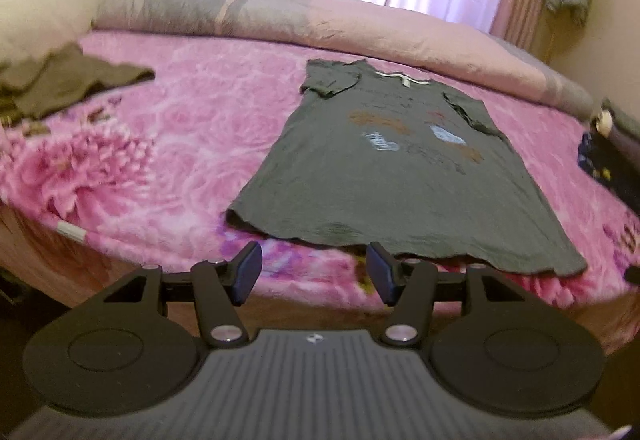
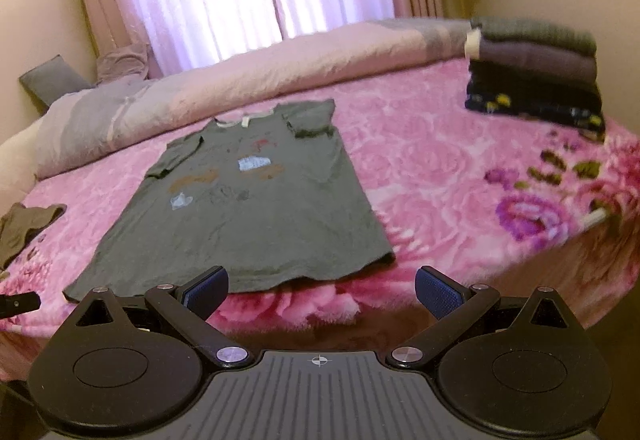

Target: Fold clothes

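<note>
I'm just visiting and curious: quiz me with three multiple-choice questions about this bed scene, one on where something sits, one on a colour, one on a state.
1. Where is the stack of folded clothes?
A. On the bed's far right
B. On the floor
C. On the grey T-shirt

2. What colour is the bedspread?
A. Blue
B. Pink floral
C. White

3. How does the grey T-shirt lie?
A. Rolled up
B. Spread flat, sleeves folded in
C. Hanging up

Answers: 1 A, the right wrist view shows it there. 2 B, pink roses cover it. 3 B, it lies flat, both sleeves turned onto the body.
</note>
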Motion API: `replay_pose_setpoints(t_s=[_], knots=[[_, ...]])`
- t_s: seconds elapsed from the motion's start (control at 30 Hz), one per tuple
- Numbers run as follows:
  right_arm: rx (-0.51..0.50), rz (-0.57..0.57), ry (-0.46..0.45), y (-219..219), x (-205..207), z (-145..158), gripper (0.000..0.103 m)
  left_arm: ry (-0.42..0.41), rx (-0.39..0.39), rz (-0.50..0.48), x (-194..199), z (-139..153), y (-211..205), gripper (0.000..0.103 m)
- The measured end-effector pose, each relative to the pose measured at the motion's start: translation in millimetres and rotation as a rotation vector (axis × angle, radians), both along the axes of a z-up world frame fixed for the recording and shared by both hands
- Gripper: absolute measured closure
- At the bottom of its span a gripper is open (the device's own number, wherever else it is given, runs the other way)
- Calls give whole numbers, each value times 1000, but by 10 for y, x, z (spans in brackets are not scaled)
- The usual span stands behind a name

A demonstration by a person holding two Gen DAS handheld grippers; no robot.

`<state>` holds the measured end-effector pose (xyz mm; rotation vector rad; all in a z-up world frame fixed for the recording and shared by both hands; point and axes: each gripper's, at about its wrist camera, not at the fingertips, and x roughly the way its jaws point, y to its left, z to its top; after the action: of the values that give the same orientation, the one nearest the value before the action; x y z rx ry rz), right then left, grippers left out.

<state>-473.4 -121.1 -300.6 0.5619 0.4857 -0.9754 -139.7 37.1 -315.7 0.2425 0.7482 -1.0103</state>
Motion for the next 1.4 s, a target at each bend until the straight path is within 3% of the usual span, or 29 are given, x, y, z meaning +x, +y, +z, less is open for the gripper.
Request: replay_pose_setpoints(t_s=[0.13, 0.37, 0.5, 0.6, 0.63, 0.67, 0.7, 0.73, 1.23, 1.4], knots=[[59, 5, 13, -266, 3, -205, 1, 65, 5, -27, 507, -169, -115, 62], [184, -21, -54, -925, -134, -382, 1, 109, 18, -146, 1317, -341, -596, 66], [258, -29, -145, -1361, -249, -452, 14, 226, 53, -198, 1677, -535, -866, 73], [327, -36, -219, -1676, -336, -553, 15, 339, 70, -220, 1872, -672, -998, 73], [353, -37, -244, -1779, -364, -596, 16, 374, 75, -221, 1921, -719, -1022, 74], [388, -38, -265, -1887, -386, -657, 26, 398, 75, -221, 1955, -753, -1032, 75], [428, -42, -284, -1981, -405, -728, 43, 422, 75, -220, 1989, -788, -1042, 76], [466, -48, -305, -2050, -427, -801, 48, 447, 75, -219, 2024, -823, -1052, 76], [665, 168, -490, -2174, -478, -1156, 49, 718, -70, -226, 2262, -1141, -944, 75], [665, 218, -549, -2324, -310, -1247, 49, 739, -54, -239, 2331, -1215, -1154, 87]])
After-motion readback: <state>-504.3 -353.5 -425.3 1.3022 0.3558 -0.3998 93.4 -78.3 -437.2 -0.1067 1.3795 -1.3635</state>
